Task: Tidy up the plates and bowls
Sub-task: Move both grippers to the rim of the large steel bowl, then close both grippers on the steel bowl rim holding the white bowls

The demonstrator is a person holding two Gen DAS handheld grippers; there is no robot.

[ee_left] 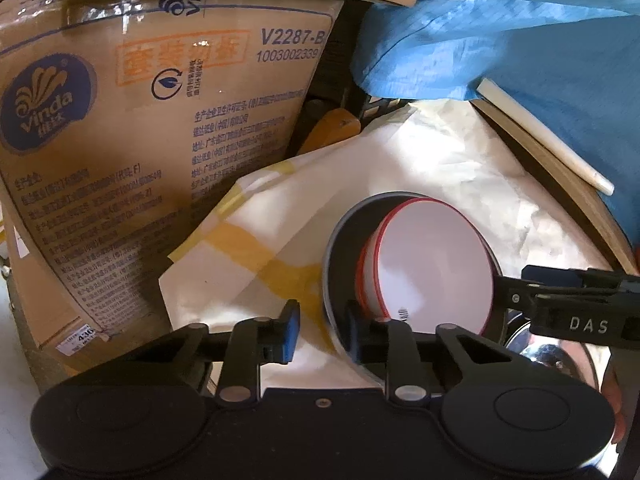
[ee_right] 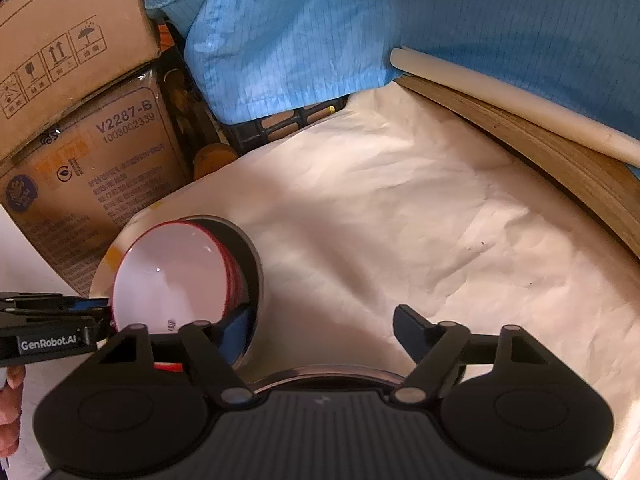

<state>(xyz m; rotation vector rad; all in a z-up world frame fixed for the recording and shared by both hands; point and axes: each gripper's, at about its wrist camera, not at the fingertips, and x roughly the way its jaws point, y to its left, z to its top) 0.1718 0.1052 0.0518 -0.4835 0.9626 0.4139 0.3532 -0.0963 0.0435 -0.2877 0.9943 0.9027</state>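
— Where's the stack right now?

— Tipped on its side on the pale cloth, beside the Vinda carton: red-rimmed white bowls nested inside the grey bowl, mouths facing me

— And your left?

— My left gripper straddles the grey wall, one finger inside, one outside. The jaws are narrow, but I see cloth between the outer pad and the wall, so nothing is clamped yet

— The right?

— My right gripper is spread wide and holds nothing; one finger sits in the grey bowl's mouth, the other over bare cloth. I reckon it's there to steady the nest while the left takes the rim
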